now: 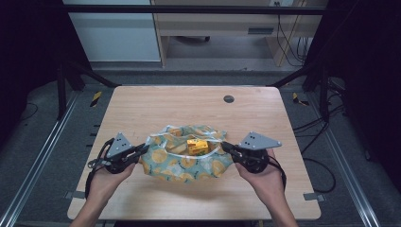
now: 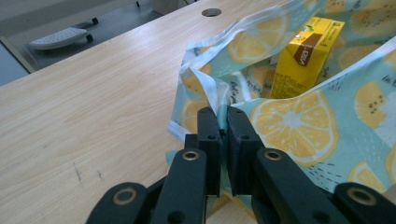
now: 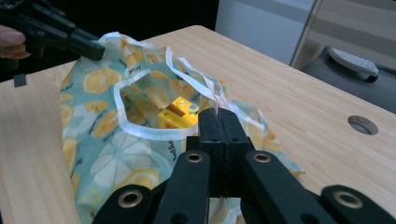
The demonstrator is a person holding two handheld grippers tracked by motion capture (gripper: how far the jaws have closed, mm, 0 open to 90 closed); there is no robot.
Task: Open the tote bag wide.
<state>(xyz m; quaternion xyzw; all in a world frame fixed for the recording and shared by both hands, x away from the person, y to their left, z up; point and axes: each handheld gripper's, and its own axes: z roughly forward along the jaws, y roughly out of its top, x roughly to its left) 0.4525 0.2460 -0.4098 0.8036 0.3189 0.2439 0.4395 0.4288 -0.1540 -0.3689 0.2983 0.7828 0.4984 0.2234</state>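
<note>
- Left gripper [image 1: 142, 150]: jaws clamped tight on the left rim of the lemon-print bag [image 1: 189, 163].
- Right gripper [image 1: 226, 147]: jaws pinched tight on the right rim.
- Yellow carton [image 1: 197, 146] stands inside, between them.

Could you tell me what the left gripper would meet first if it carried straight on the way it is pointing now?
The left gripper is already shut on the edge of the lemon-print bag. Pushed straight on, it would press further into that fabric, and next probably reach the yellow carton standing inside, though depth is unclear.

Left gripper [image 1: 142, 151] and right gripper [image 1: 226, 147] face each other, level; both sets of jaws clamped together.
</note>
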